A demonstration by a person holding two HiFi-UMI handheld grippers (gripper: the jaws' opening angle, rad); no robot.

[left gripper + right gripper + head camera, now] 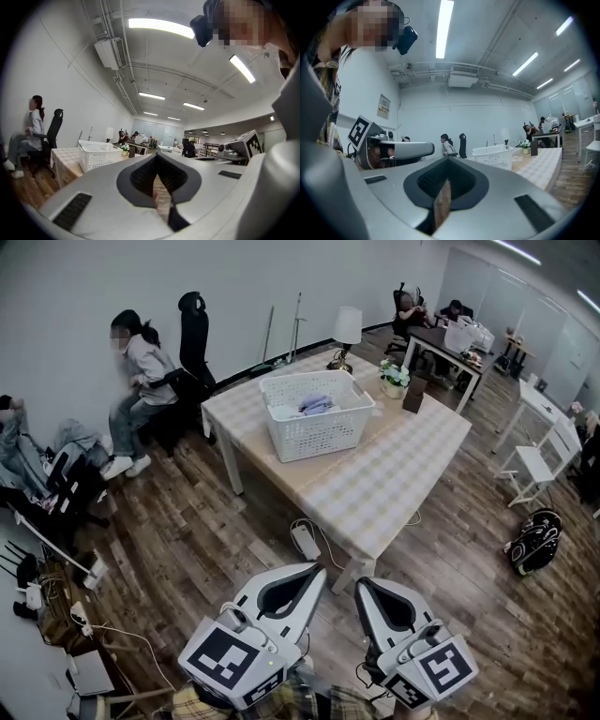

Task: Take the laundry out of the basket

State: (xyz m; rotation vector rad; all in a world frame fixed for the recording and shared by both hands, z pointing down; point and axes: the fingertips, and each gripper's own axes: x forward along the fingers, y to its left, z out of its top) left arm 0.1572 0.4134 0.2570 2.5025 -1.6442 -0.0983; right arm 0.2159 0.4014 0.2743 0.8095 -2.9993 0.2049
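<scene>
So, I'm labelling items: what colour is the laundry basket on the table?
The basket is white; clearest in the head view.

— What is the left gripper [158, 157] doing?
— Its two grey jaws are meeting at the tips, gripping nothing. Only wood flooring is showing through the gap behind them.
— And beyond it?
— A white plastic lattice basket [97, 154] is standing on a table covered in pale checked cloth [63, 158], well apart from the jaws. A small pot of white flowers [124, 148] is sitting further along that table.
— Is anyone there?
— A person in a light top [33, 126] is sitting at the far left, just beside a black high-backed office chair [54, 133]. At the right, the right gripper's square-marked cube [247, 143] is showing.
</scene>
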